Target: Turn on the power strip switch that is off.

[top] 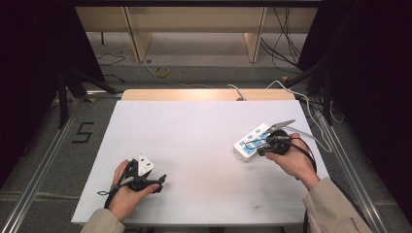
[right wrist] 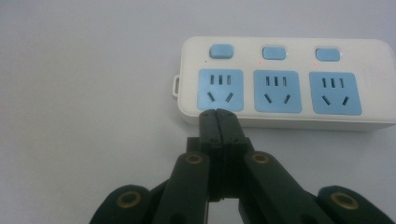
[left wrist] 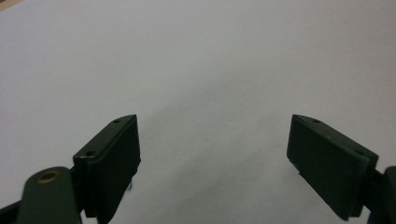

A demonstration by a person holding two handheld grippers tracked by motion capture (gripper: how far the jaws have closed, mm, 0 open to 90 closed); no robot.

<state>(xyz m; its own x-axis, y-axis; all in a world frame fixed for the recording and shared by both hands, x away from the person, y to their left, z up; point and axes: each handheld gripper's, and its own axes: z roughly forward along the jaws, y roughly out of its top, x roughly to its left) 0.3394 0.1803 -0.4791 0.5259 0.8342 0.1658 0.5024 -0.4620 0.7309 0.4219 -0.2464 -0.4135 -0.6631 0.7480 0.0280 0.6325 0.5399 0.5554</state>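
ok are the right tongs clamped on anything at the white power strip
No, the right tongs are shut with their black tips pressed together and nothing between them, just at the near edge of the white plastic power strip with blue sockets.

- Power strip (right wrist: 285,84): white casing; three light-blue socket faces with dark slots; three light-blue switches (right wrist: 274,52) in a row above them; tiny red dots beside the switches.
- Right gripper (right wrist: 218,116): black jaws and links, brass-coloured rivets.
- Left gripper (left wrist: 212,158): dark, near-black pads; one brass-coloured rivet; from the high view, a pale grey plate on top.
- Table (top: 194,136): plain white sheet, no pattern; a strip of light wood along the far edge.
- Sleeves (top: 335,208): beige.
- Floor (top: 85,131): grey, with a black "5" marked on it.
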